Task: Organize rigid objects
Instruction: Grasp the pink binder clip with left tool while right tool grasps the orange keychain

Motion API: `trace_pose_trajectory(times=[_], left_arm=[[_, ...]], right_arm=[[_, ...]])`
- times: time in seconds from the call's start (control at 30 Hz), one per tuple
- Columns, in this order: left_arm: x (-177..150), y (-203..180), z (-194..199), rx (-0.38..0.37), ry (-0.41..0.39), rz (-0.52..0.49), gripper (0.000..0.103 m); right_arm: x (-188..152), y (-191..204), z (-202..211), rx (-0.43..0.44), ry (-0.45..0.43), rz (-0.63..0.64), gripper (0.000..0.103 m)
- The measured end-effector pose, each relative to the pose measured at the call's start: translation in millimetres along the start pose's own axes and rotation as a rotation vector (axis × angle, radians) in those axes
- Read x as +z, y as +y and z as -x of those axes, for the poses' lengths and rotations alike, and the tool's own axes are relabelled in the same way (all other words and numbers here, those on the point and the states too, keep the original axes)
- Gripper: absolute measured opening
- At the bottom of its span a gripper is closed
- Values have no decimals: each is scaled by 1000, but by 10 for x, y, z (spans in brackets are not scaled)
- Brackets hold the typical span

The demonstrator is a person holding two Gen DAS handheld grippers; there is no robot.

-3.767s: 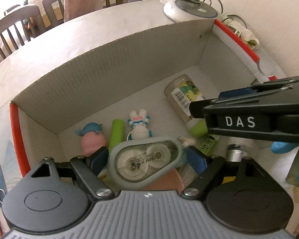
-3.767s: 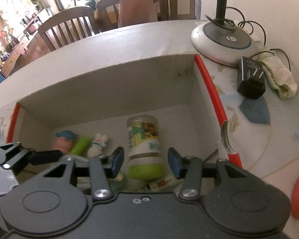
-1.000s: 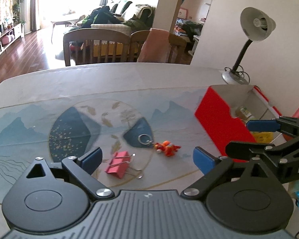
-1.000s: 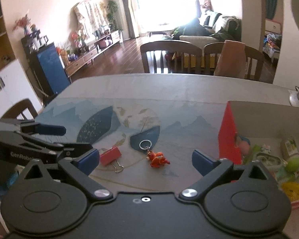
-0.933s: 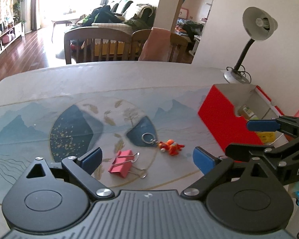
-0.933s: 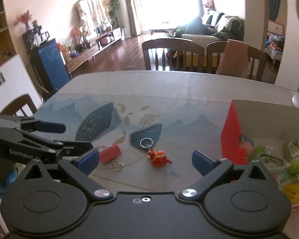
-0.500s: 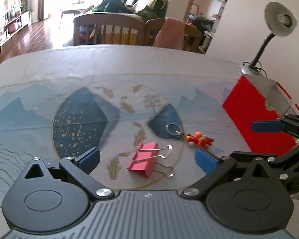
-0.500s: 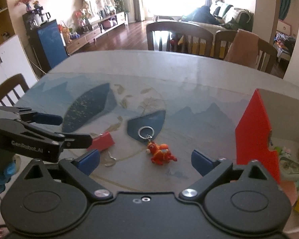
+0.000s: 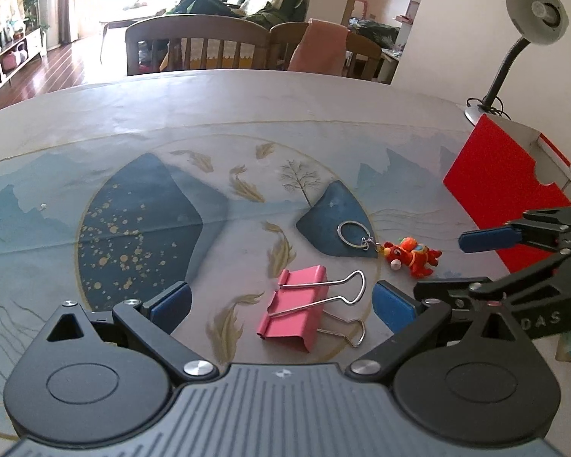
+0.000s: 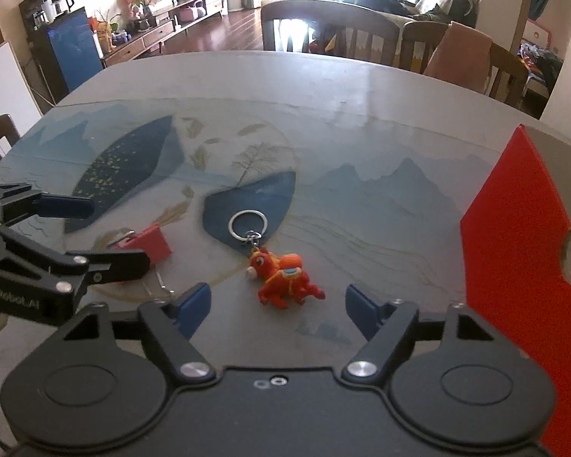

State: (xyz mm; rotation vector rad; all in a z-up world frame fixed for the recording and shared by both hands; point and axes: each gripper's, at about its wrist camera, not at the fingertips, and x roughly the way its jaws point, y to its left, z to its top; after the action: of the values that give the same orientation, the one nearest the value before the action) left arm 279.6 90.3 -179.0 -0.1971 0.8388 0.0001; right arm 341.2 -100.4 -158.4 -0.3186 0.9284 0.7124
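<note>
Both grippers have closed in: left gripper gapes wide around the clip, its length running away from the gripper; right gripper, also wide, frames the keychain on the tabletop

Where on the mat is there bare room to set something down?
Bare: the dark gold-speckled patch left of the pink binder clip, and the far table by the chairs. Crowded: clip, horse keychain and red box nearby.

Binder clip between the left fingers — pink painted metal, bright wire handles. Horse keychain between the right fingers — glossy orange plastic, steel ring.
</note>
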Motion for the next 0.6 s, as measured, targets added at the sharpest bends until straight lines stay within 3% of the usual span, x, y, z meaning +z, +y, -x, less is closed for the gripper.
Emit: trace_pose_trajectory(times=[0.23, 0.33, 0.5, 0.53, 0.6], left_arm=[[-26, -34, -61, 11, -11, -20, 99], [-23, -45, -89, 12, -6, -22, 84], [-18, -43, -120, 3, 1, -2, 78], [-19, -40, -123, -4, 3, 3, 64], [-18, -44, -137, -3, 7, 5, 59]], right_arm=[[28, -16, -97, 4, 14, 17, 65], [39, -23, -134, 7, 16, 18, 61], [36, -20, -166, 11, 18, 27, 57], [33, -19, -166, 11, 16, 30, 57], [34, -15, -170, 12, 12, 33, 57]])
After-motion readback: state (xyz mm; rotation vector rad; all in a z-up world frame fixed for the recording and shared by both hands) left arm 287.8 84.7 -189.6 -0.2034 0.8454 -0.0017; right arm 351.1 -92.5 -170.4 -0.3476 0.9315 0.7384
